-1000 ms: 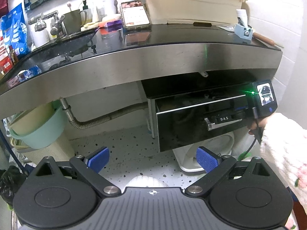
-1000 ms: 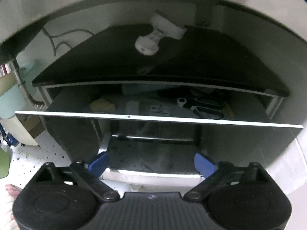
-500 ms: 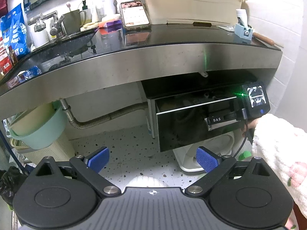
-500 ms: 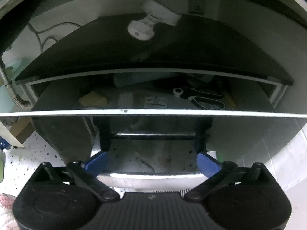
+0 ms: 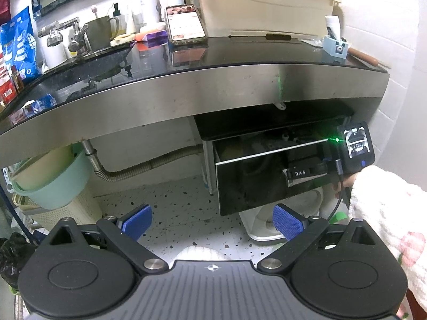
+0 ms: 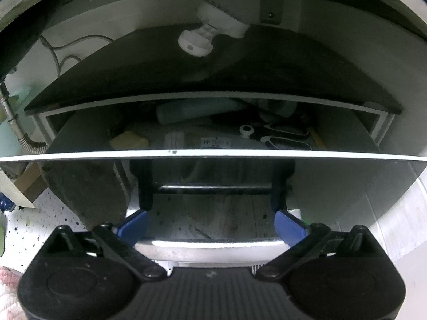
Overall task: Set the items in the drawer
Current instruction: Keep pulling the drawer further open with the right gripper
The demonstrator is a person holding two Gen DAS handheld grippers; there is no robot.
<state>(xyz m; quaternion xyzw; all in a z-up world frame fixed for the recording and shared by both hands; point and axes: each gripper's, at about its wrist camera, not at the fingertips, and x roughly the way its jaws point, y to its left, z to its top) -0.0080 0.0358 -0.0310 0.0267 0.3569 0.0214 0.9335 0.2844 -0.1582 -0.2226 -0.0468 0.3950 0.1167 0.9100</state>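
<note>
We are losing the drawer's [image 6: 213, 157] rear contents in shadow, mid-frame; scissors [image 6: 283, 140] showing handles only. Label [image 6: 214, 142] print is reading too small.

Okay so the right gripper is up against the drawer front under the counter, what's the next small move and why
Probably pull the drawer a bit further out. It is only partly open: scissors and a yellow block show through a narrow gap under the dark top panel. The right gripper is open at the metal handle, so it would close there first. The left gripper is open and holds nothing.
</note>
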